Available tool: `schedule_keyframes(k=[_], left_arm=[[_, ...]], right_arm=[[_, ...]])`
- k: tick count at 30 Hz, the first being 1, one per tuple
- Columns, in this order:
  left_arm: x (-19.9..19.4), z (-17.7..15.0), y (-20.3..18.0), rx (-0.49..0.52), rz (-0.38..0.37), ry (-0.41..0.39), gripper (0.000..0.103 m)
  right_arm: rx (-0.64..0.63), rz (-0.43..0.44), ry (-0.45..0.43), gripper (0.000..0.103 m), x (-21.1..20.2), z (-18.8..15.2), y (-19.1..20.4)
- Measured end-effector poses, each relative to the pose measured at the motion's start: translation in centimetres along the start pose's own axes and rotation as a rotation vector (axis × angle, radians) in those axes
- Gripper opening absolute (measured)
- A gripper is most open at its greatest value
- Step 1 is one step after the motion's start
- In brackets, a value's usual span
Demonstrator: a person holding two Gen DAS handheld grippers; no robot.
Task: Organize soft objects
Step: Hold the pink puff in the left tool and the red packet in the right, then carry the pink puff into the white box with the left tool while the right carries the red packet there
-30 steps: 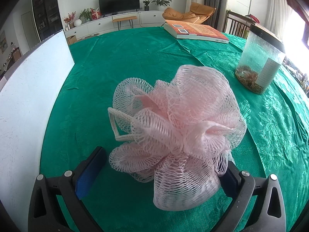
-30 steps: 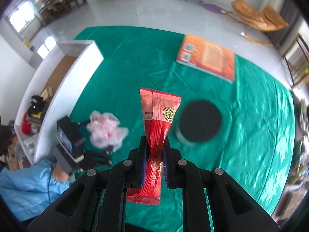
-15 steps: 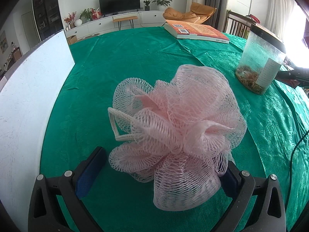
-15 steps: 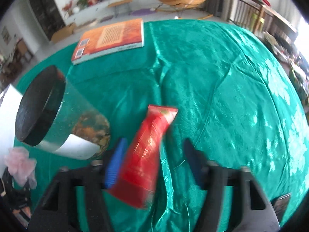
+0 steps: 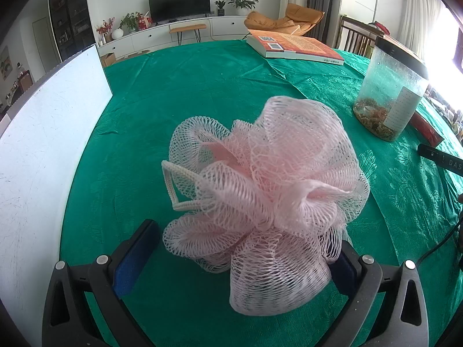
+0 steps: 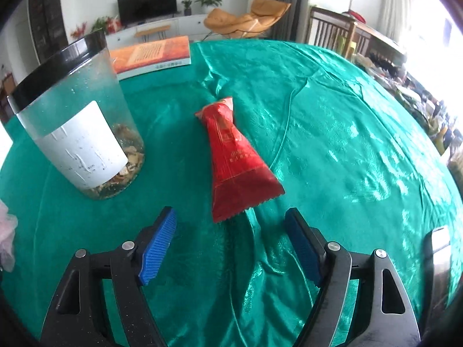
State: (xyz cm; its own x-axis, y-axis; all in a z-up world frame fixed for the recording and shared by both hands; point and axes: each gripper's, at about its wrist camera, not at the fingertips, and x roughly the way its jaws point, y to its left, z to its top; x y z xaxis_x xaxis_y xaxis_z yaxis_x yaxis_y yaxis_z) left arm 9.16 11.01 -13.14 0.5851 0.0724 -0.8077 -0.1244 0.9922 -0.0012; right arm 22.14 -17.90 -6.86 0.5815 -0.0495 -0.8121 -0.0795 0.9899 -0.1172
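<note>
A pink mesh bath sponge [image 5: 269, 179] rests on the green tablecloth [image 5: 173, 92] between the wide-apart jaws of my left gripper [image 5: 246, 240]. The left pad [image 5: 136, 251] stands clear of the mesh, and the right pad is hidden behind it. In the right wrist view a red snack packet [image 6: 234, 156] lies flat on the cloth. Its near end reaches my right gripper [image 6: 231, 214], whose jaws are opening and whose blue pads touch nothing. The same packet [image 5: 425, 127] shows behind the jar in the left wrist view.
A clear jar [image 6: 78, 133] with a black lid and dried bits inside stands left of the packet. An orange book [image 5: 295, 46] lies at the far side. A white board [image 5: 43, 144] runs along the table's left edge. Wooden chairs stand beyond the far right rim.
My right gripper came down to the table, rolled level, opened and let go of the red packet, which now lies on the cloth. The left gripper and sponge stayed put.
</note>
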Motion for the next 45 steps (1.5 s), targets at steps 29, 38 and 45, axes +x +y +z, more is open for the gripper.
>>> schedule_keyframes(k=[29,38,45], left_arm=[[-1.1,2.0,-1.8,0.121,-0.048,0.045,0.090],[-6.3,2.8,1.8,-0.091,-0.264,-0.023,0.035],[-16.2,2.6,10.2,-0.201,-0.244,-0.158,0.035]], right_arm=[[-0.150,0.112,0.199,0.042,4.1,7.8,0.1],[0.004,0.119,0.056,0.016,-3.3,6.2,-2.7],[-0.164,0.322,-0.077,0.016,-15.4,6.6,6.4]])
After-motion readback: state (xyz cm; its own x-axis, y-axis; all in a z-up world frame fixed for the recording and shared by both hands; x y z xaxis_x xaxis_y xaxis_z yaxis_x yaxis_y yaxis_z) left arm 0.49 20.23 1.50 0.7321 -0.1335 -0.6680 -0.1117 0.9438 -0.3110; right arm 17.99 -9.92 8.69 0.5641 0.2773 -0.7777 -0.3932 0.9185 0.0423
